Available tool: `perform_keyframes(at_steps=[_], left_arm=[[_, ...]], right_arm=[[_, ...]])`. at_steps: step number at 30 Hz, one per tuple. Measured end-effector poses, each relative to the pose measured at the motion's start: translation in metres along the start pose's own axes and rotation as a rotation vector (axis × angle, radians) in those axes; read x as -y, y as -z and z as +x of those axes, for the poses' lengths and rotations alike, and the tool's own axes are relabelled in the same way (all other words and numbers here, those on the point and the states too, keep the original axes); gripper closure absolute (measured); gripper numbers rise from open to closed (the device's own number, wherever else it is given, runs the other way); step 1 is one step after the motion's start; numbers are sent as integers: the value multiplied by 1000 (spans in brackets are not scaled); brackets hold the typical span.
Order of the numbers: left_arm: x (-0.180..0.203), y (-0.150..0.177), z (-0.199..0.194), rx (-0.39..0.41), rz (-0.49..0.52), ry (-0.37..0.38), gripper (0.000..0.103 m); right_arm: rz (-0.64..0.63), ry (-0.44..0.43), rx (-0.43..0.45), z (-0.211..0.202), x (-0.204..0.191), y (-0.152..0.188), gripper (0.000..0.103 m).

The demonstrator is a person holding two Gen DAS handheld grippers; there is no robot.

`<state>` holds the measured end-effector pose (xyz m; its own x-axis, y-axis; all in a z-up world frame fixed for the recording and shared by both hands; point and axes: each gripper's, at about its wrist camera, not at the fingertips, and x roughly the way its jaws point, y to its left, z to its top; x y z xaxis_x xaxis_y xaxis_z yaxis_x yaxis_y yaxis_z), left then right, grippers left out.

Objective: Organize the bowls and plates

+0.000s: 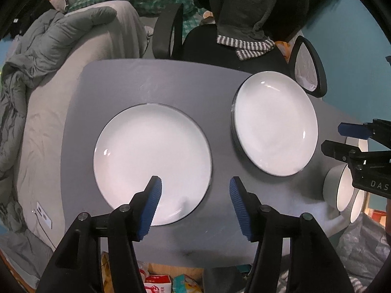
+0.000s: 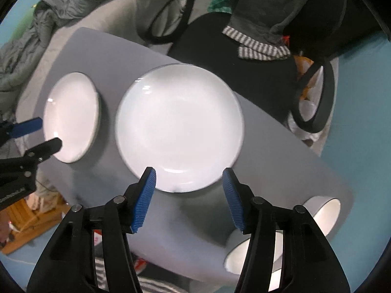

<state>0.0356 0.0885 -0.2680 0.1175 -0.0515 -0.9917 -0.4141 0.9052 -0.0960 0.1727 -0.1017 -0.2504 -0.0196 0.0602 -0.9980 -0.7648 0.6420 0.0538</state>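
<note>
Your left tongs (image 1: 195, 185) hang over the grey table (image 1: 136, 83) with the jaws spread and nothing between them. The blue pads (image 1: 154, 205) touch no dish. One finger sits above the near rim of the left plate (image 1: 151, 161); the other is above bare table just past that rim. The plate lies flat on the table, ahead of and below the tongs.

Your right tongs (image 2: 187, 177) are also parted and empty, with neither pad on anything. They hover over the near edge of the right plate (image 2: 179, 127), which lies flat ahead of them, its rim showing in the gap between the fingertips. In the left wrist view the same plate (image 1: 273, 124) sits to the right of your left tongs, apart from the left plate, with a strip of table between the two.

Two white bowls (image 2: 254, 249) lie tipped on their sides at the table's near right corner, beside and under the right finger of your right tongs, mouths facing outward. Whether the bowls touch each other is unclear.

Each view catches the other tongs at its edge: the right ones (image 1: 342, 136) beyond the right plate, the left ones (image 2: 48, 134) over the left plate (image 2: 70, 117).

A black chair (image 1: 220, 46) draped with grey clothing stands beyond the table's far edge.
</note>
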Motion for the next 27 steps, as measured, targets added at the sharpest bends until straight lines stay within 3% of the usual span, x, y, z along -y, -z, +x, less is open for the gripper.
perform_keyframes(at_steps=[7,13,23,27], left_arm=[[-41,9,-2,-7,-44,0,44],[-78,20,2,-18,-82,-9,37],[-136,23,26,-58,-178,13,37],[-146,18,36,-75,-195,31,37]], right_arm=[[-24,-51,6,0,-37,0,47],[-36,-128,-25,17,-64,-11,47],[77,-294,-88,57,-93,-35,47],[99,-284,-110,70,-101,-41,47]])
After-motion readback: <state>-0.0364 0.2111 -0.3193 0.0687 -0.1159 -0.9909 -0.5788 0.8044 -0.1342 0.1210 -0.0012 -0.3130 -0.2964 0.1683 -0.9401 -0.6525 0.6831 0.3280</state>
